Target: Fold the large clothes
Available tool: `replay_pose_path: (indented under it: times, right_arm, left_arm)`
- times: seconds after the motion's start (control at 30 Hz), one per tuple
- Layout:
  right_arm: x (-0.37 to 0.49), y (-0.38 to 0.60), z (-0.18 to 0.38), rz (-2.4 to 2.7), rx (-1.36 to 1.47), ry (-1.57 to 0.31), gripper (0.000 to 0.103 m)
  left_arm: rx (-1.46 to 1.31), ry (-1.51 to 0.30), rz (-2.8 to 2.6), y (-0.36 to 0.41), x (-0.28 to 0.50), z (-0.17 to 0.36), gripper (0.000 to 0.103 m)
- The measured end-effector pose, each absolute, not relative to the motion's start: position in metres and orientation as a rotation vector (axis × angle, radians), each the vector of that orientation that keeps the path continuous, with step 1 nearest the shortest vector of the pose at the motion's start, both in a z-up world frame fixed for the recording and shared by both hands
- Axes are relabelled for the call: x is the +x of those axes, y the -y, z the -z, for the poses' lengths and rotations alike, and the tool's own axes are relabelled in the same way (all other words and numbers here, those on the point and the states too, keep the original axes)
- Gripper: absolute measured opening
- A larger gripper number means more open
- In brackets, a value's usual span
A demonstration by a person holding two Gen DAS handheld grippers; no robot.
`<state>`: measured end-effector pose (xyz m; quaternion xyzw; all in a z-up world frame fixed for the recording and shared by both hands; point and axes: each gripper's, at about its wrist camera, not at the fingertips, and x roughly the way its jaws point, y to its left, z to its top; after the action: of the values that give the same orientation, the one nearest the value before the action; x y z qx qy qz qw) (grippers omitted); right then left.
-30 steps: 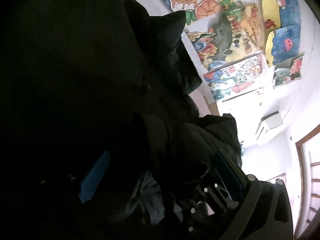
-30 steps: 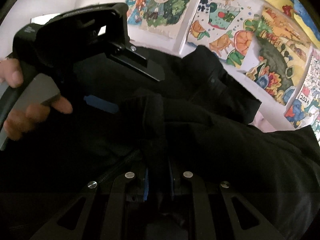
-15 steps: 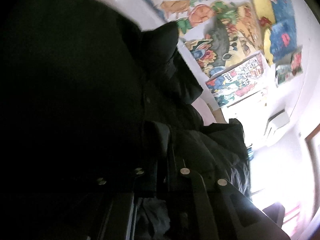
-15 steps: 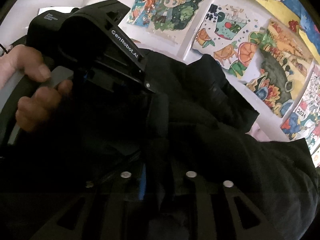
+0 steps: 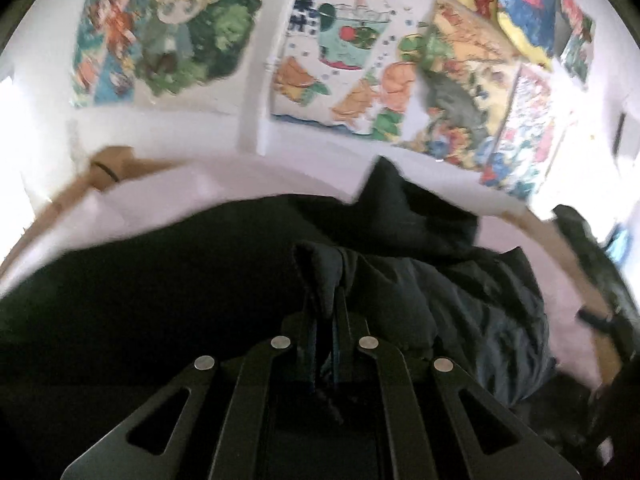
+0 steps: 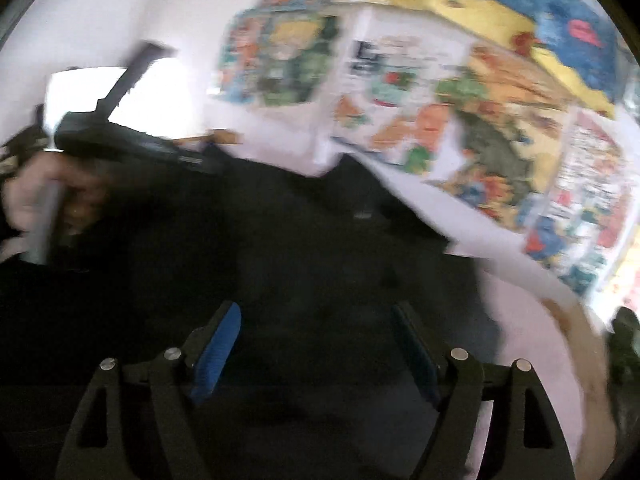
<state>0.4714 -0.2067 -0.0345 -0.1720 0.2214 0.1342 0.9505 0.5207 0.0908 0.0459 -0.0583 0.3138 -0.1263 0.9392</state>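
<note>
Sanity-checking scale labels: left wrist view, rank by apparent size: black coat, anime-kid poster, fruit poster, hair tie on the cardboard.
1. black coat, but it is nearest the lens, so inflated.
2-3. anime-kid poster and fruit poster look alike; not ranking them.
4. hair tie, smallest.

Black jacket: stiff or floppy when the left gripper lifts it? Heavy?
Probably floppy: the black jacket bunches into soft folds around the shut left gripper. Likely bulky, so it may drag across the pink sheet. The sheeny fabric could slip from one pinch point.
</note>
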Motion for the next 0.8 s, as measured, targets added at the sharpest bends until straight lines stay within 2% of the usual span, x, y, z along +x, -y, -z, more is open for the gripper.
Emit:
replay_pose_path:
  times: [0.17, 0.27, 0.33, 0.67, 0.77, 0.8]
  right_arm:
    - [0.535, 0.266, 0.072, -0.074, -0.205, -0.657, 0.077]
    - [0.555, 0.305, 0.101, -0.066, -0.05, -0.761, 0.07]
    - [0.564, 0.323, 0.117, -0.104, 0.056, -0.819, 0.069]
    - [0.57, 0.306, 0.149, -0.066, -0.067, -0.871, 0.072]
    - [0.561, 0.31, 0.139, -0.04, -0.066, -0.859, 0.079]
    - [0.558, 0.31, 0.135, -0.035, -0.068, -0.858, 0.081]
  left_arm:
    - [-0.047, -0.745, 0.187, -0.095, 0.539, -0.011, 0.003]
    - [-0.006, -0.784, 0.157, -0.095, 0.546, 0.011, 0.003]
    - [-0.01, -0.806, 0.158, -0.1, 0.549, 0.024, 0.004]
    - [-0.08, -0.861, 0.24, -0.12, 0.548, 0.038, 0.01]
    - [-0.165, -0.849, 0.263, -0.137, 0.544, 0.023, 0.022]
    - [-0.178, -0.848, 0.266, -0.14, 0.542, 0.018, 0.032]
